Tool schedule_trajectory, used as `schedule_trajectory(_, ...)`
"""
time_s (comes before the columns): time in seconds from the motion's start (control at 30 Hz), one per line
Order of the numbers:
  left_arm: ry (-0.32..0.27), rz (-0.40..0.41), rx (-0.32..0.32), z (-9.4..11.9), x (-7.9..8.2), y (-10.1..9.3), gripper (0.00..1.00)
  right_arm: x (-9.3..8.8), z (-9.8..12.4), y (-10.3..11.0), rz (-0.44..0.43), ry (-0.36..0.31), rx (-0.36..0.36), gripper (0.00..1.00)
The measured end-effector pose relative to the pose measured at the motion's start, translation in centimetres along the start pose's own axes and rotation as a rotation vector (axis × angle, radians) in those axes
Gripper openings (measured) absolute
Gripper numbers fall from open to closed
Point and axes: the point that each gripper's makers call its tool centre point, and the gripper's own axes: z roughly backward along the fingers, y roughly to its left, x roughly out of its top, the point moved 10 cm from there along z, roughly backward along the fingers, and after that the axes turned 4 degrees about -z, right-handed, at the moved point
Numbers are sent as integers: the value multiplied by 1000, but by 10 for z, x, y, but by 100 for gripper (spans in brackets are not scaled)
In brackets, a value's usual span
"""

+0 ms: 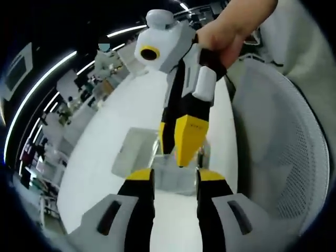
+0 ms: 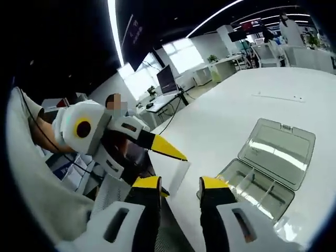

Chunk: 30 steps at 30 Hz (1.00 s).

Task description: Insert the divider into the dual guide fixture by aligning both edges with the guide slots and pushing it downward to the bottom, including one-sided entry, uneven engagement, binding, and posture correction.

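The divider [image 2: 177, 177] is a small clear panel held between the fingers of my left gripper [image 2: 169, 170], left of the fixture and near the table's edge. In the left gripper view the divider [image 1: 176, 181] spans the gap of my left gripper [image 1: 175, 177], whose jaws are shut on its two edges. The guide fixture [image 2: 257, 191] is a clear box with its hinged lid [image 2: 278, 144] laid open on the white table. My right gripper [image 1: 178, 157] comes down from above, tips just over the divider's upper edge. The right gripper [image 2: 179, 184] is open, with nothing between its jaws.
The white table [image 2: 247, 110] stretches far behind the fixture [image 1: 137, 152]. A white mesh chair [image 1: 278, 157] stands close on the right, and a hand [image 1: 231, 31] grips the right gripper. Desks, monitors and a person stand in the background.
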Motion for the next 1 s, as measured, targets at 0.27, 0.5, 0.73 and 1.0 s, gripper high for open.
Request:
schedule_trajectory(0.27,-6,-38,20,-1,3,0,28,-1,2,-2,-46,18,-10,16)
schedule_trajectory(0.5,-8,-61,26,-2,6,-3,28,-1,2,-4,-93,13,0,12)
schedule_trajectory(0.73,-16,-70,37,-3,9,-2,28,-2,2,-6,-124,25,1,5)
schedule_trajectory(1.0,-19,-79,43,-4,10,-2,28,-3,2,-5,-172,21,20,0)
